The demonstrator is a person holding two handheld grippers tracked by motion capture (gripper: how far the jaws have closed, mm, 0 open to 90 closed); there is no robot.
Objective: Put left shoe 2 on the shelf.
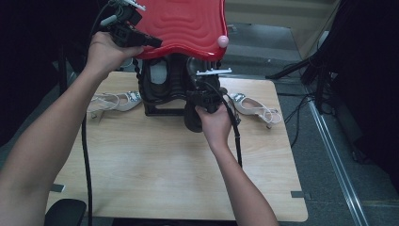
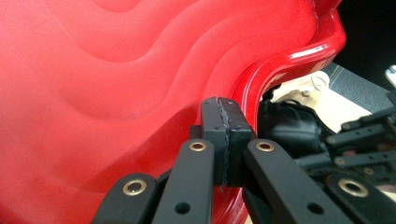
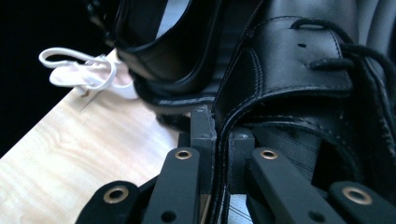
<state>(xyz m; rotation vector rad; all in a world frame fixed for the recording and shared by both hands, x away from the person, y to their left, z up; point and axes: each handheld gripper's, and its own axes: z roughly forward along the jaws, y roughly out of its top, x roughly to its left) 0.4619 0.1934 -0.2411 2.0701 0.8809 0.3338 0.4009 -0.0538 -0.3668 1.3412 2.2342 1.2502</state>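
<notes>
A black lace-up shoe (image 3: 299, 93) sits at the mouth of a container under a raised red lid (image 1: 183, 23), its rim clamped in the right gripper (image 1: 207, 96). The left gripper (image 1: 153, 41), jaws closed together, appears to prop the lid up. Judging by this, the shoe is mid-removal or insertion; next needs a steady lid.

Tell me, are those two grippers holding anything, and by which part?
The right gripper pinches the black lace-up shoe by the edge of its collar. The left gripper is shut at the rim of the red lid, apparently holding it up.
</notes>
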